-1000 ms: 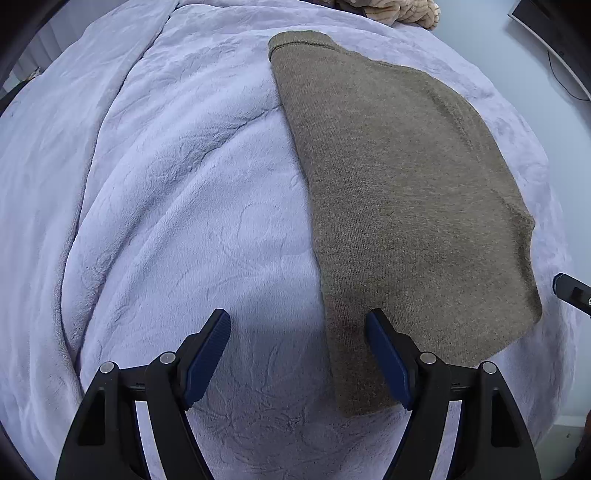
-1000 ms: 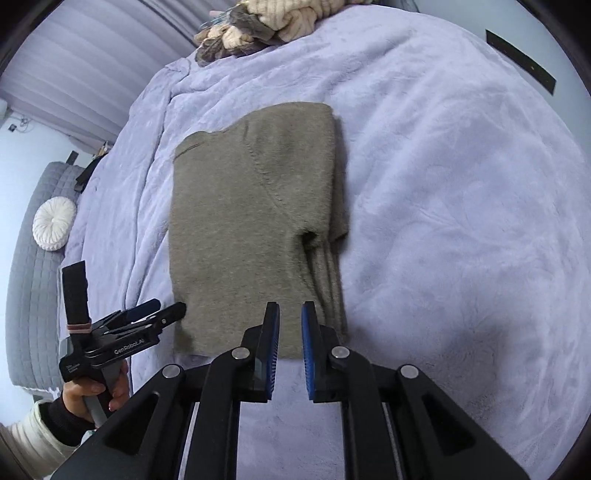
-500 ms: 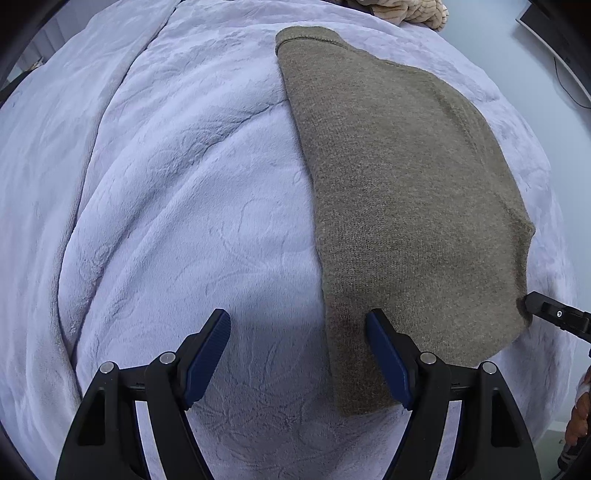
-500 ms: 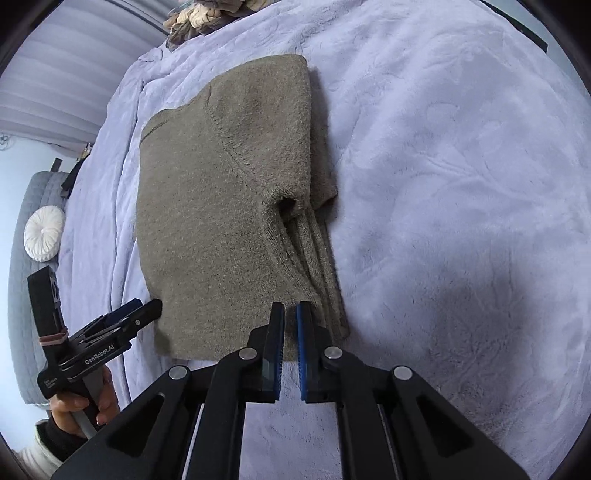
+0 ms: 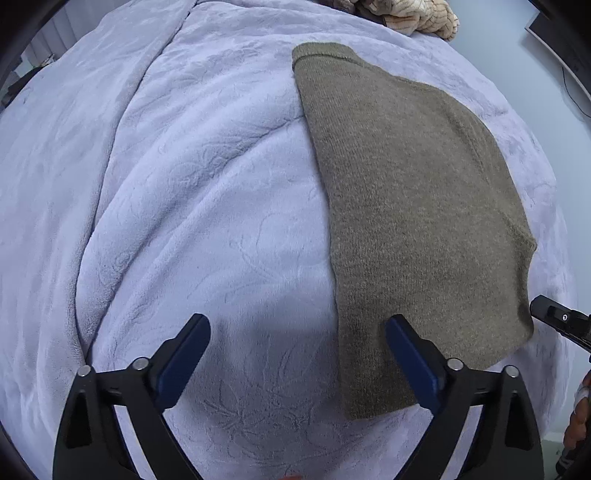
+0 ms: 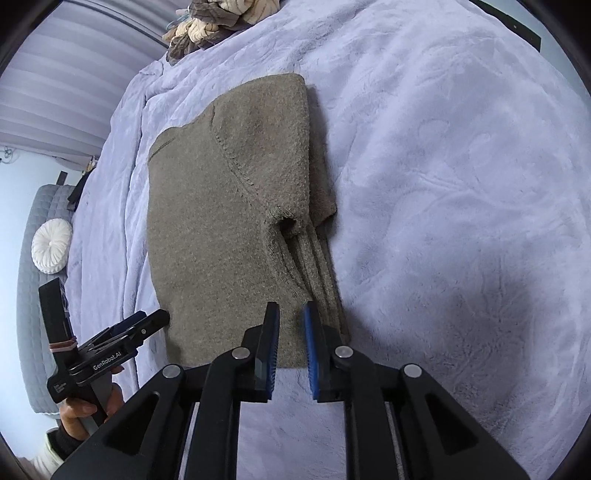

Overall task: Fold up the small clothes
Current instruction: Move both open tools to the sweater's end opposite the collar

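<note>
**Folded sweater on the blanket, both grippers at its near edge**

The olive-brown sweater lay folded flat on a lavender blanket, its near hem closest to both cameras.

Only the right wrist view showed the sweater's layered side: a sleeve tucked under along the right edge, a stitched shoulder seam, and the open armhole. That view also took in the person's left hand around the handle of the left gripper, whose tip sat just beside the sweater's near-left corner, and a round white cushion on a grey quilted seat at far left. The left wrist view gave the sweater's plain left edge and a broad stretch of bare blanket beside it (nothing of the sleeve fold), with the tip of the right gripper near the sweater's near-right corner.

The left gripper had just been opening and stood very wide, straddling the near-left corner; its pads did not press the cloth. The right gripper had just been parting too, to a narrow gap above the near hem, nothing clamped between.

A pile of clothes sat at the blanket's far edge, well apart. Bare blanket lay open to the sweater's right and left.
</note>
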